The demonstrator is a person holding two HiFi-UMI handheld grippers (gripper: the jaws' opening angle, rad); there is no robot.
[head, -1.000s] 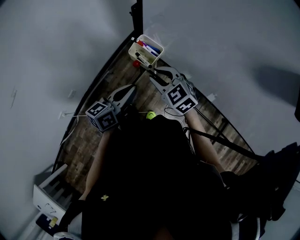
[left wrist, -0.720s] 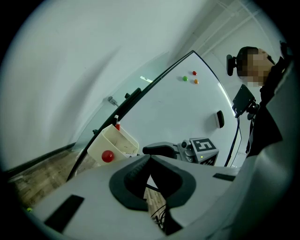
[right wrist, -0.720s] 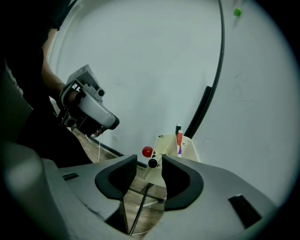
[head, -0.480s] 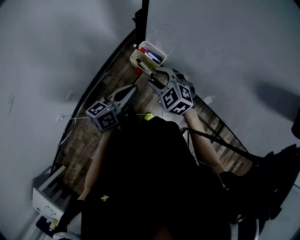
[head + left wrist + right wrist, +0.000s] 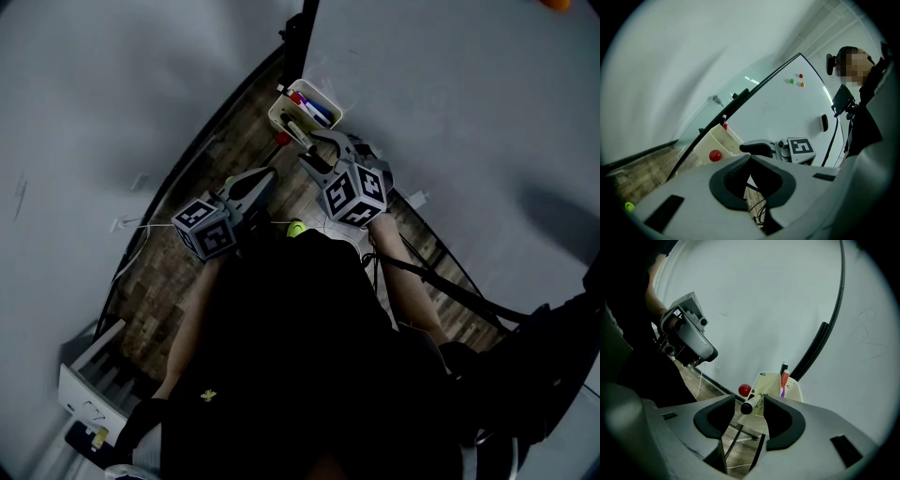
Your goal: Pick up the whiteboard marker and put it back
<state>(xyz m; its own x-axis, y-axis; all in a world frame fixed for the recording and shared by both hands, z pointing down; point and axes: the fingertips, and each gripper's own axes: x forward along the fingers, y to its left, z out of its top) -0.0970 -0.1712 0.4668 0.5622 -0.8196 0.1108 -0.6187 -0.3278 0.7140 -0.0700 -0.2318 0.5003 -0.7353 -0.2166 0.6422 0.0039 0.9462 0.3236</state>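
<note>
Whiteboard marker (image 5: 749, 405): black-capped, lower centre of the right gripper view, apparently resting in the cream tray (image 5: 771, 383), cap jutting over the near rim. Right gripper (image 5: 749, 400): jaws had just been opening and stood wide either side of it, pads clear. Left gripper (image 5: 750, 157): closed, empty. Advice: back straight out without nudging the cap.

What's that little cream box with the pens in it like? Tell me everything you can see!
The little box is cream, looks like plastic and is open on top. It sits at the edge of the whiteboard, next to a black frame bar. Red and purple markers stand inside it. A marker with a black cap pokes out over its rim. A red round magnet sits close by its side.
</note>
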